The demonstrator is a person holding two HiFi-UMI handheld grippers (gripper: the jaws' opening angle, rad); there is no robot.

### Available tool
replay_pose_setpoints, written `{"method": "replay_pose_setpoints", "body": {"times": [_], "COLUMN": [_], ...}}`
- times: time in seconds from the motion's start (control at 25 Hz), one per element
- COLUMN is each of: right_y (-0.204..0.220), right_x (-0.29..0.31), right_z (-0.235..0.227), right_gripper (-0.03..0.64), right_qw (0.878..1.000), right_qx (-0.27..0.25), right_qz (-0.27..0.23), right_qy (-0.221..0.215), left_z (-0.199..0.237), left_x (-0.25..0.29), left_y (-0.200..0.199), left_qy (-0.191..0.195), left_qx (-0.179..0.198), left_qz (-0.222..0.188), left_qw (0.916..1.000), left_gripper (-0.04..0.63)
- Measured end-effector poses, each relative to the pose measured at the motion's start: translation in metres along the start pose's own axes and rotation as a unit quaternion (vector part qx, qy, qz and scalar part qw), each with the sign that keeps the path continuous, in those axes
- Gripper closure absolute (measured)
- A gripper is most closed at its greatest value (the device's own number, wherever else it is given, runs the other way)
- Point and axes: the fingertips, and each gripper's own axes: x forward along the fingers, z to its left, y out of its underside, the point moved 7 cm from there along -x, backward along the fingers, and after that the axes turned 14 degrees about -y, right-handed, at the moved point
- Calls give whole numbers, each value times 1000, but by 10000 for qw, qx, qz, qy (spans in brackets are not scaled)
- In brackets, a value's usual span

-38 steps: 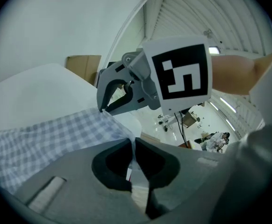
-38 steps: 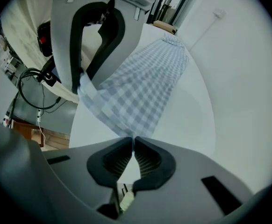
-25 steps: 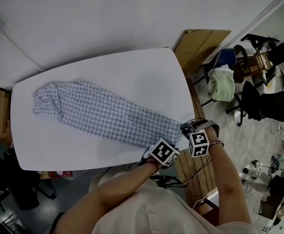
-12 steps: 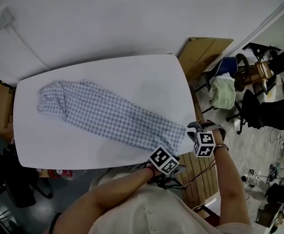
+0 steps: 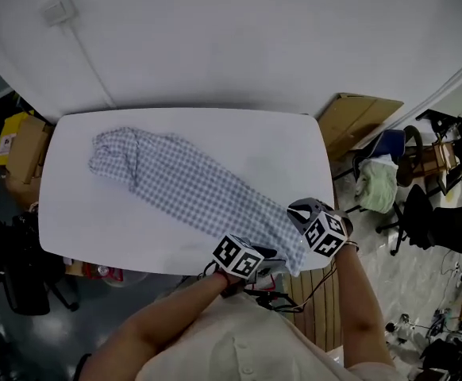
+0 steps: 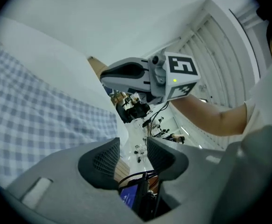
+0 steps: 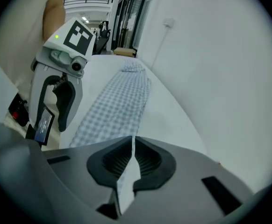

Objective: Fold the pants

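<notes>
The checked pants (image 5: pixel 191 189) lie flat and slantwise on the white table (image 5: pixel 263 141), waist at the far left and leg ends at the near right corner. My right gripper (image 5: pixel 306 217) is at that corner. In the right gripper view its jaws (image 7: pixel 132 141) are closing, pinched on a thin edge of the pants' cloth (image 7: pixel 119 101). My left gripper (image 5: pixel 251 262) hangs at the table's near edge beside the leg ends. Its jaws (image 6: pixel 132 148) are closing but stand apart with nothing between them. The pants (image 6: pixel 33 120) lie to their left.
A cardboard sheet (image 5: pixel 358 117) leans on the wall to the right of the table. Chairs, one with a green cloth (image 5: pixel 378 182), stand past it. Boxes (image 5: pixel 21 141) sit left of the table. A cable drops from a wall socket (image 5: pixel 60 10).
Both grippers have lifted and shifted along the near edge at the leg ends. The right gripper now pinches the cloth there. The head view has swung, so the table sits further right.
</notes>
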Motion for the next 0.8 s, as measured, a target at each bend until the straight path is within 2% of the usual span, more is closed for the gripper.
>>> {"method": "replay_pose_setpoints", "body": {"times": [0.2,0.36,0.48,0.64,0.8], "right_y": [-34,-65,-98,-147,-189], "right_x": [11,16,25,39,54], "right_z": [-8,-13,-14,-14,-17], "right_gripper": [588,597,600,600,600], "right_qw": [9990,9955,9906,9842,9800], "right_qx": [10,51,62,-247,-432], "right_qz": [-430,-904,-1242,-1519,-1667], "right_qy": [-77,-282,-575,-874,-997], "left_z": [24,43,62,85,107], "left_x": [-36,-70,-106,-158,-202], "left_y": [-4,-6,-5,-6,-3], "left_qy": [-308,-608,-876,-1244,-1553], "left_qx": [-262,-655,-991,-1310,-1406], "left_qz": [-534,-1098,-1674,-2456,-2880], "left_qw": [9978,9899,9770,9524,9344], "left_gripper": [424,487,520,529,529]}}
